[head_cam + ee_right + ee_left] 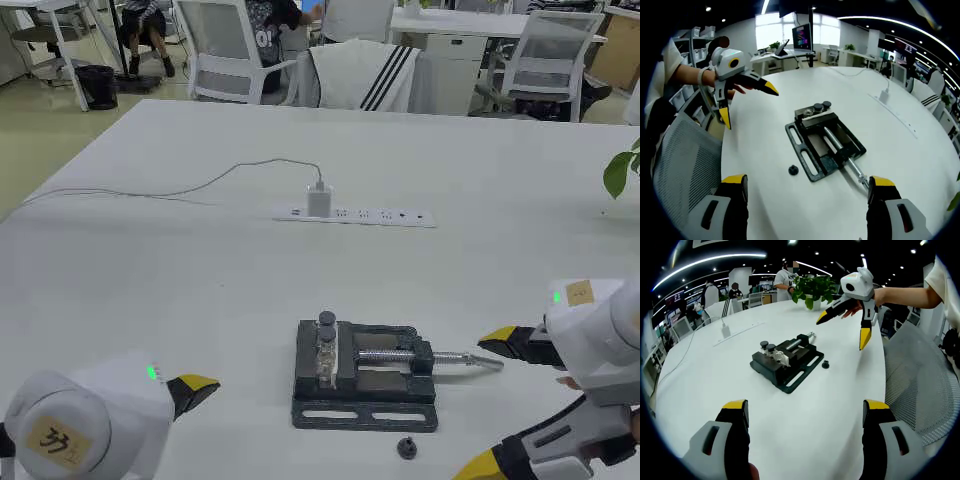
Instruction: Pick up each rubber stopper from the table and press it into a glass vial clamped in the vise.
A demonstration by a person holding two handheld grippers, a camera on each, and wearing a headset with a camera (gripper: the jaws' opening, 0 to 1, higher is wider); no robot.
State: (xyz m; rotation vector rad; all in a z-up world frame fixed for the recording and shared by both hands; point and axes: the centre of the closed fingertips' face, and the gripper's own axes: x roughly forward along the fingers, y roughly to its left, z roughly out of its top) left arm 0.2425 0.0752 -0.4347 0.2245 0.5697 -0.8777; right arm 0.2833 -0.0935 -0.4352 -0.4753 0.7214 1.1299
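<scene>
The small black round rubber stopper (406, 447) lies alone on the white worktop (200, 280). It is just in front of the dark grey metal vise (365, 385) and does not touch it. It is loose there, so it looks like the next one to pick up.

The vise sits flat near the person, with its shiny screw handle (470, 361) poking out to the right. Its jaws squeeze the little clear glass vials (326, 355). That way they stand up straight and cannot tip when something is pushed down into them. Two vials seem to have dark stoppers (818, 107) on top already. Whether another one is open is too small to tell.

The right tongs (809, 181) are spread wide with nothing in them. They point at the vise and the loose stopper from the right, which seems a good spot to reach down for it. The left tongs (805, 407) are spread wide too and carry nothing. They hang on the other side of the vise, well apart from it, likely to keep out of the way. A long white power strip (355, 214) lies farther back on the worktop.
</scene>
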